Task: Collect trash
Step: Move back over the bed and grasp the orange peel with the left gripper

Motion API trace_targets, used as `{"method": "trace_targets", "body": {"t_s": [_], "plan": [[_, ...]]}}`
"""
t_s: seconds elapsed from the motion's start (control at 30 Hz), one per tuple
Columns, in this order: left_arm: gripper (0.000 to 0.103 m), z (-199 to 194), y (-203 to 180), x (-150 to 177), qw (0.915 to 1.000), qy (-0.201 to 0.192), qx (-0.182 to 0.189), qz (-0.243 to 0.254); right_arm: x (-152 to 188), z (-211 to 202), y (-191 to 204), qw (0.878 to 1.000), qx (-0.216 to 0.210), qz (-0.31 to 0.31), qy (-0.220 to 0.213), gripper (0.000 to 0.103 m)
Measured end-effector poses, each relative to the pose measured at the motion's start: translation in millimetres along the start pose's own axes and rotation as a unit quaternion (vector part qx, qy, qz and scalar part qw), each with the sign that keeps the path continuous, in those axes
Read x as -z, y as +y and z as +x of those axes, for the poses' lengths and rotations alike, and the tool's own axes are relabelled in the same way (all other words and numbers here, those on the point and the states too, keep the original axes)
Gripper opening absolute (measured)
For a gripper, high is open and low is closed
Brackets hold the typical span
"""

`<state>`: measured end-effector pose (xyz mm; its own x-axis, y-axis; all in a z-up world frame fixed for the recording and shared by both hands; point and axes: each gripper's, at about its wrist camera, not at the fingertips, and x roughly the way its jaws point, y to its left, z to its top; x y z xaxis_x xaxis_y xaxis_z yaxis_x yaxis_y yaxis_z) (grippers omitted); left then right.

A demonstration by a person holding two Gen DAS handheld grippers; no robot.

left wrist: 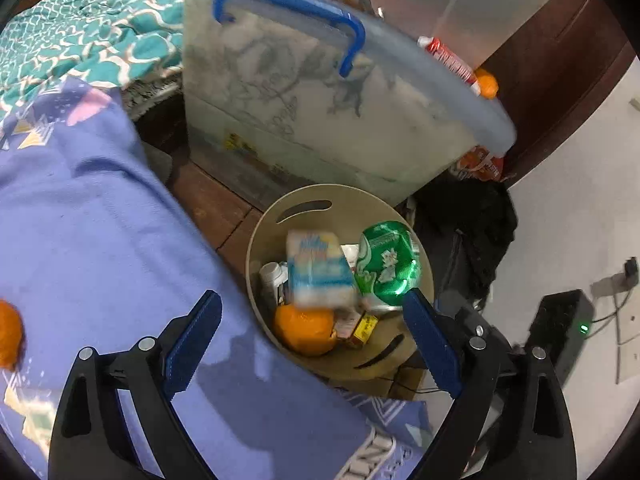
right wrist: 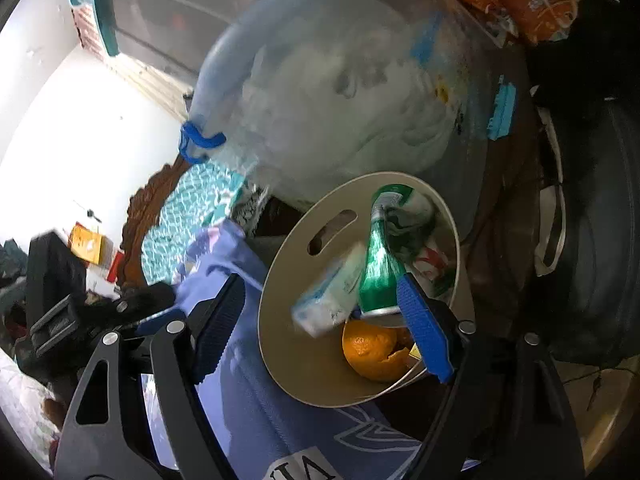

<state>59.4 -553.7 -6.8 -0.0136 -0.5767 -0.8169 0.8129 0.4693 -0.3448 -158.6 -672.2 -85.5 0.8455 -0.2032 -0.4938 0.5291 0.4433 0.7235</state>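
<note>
Both grippers hang spread and empty over the beige waste bin beside the bed.

A blurred white-and-blue carton and a green can sit atop the bin's contents, just ahead of and below the left gripper and right gripper. An orange remains on the purple blanket, at the left gripper's left, nearer that hand.

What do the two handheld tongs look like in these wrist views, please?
Both the left tongs and the right tongs look alike: black angular frames with triangular cutouts and round silver pivot pins, carrying blue ridged fingers with toothed edges. No hands, sleeves or markings show.
</note>
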Motion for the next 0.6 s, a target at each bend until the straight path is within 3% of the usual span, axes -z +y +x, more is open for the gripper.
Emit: {"method": "trace_targets", "body": {"t_s": [0.2,0.33,0.47,0.6], "plan": [[0.088,-63.6,28.2,39.7,0.9989,-0.033,0.030,-0.016,16.2,-15.7,2.3,1.000,-0.014,0.014,-0.009,0.079],[0.088,-113.4,60.8,70.5,0.9971,-0.068,0.022,-0.025,36.5,-21.6,17.7,1.000,-0.027,0.001,0.007,0.079],[0.088,-150.0,109.8,88.1,0.9926,-0.094,-0.067,-0.037,63.1,-18.1,45.2,0.998,-0.044,-0.019,0.038,0.079],[0.088,-159.1,175.3,85.0,0.9774,-0.099,-0.169,-0.081,94.9,-6.5,86.4,0.993,-0.061,-0.063,0.075,0.079]]}}
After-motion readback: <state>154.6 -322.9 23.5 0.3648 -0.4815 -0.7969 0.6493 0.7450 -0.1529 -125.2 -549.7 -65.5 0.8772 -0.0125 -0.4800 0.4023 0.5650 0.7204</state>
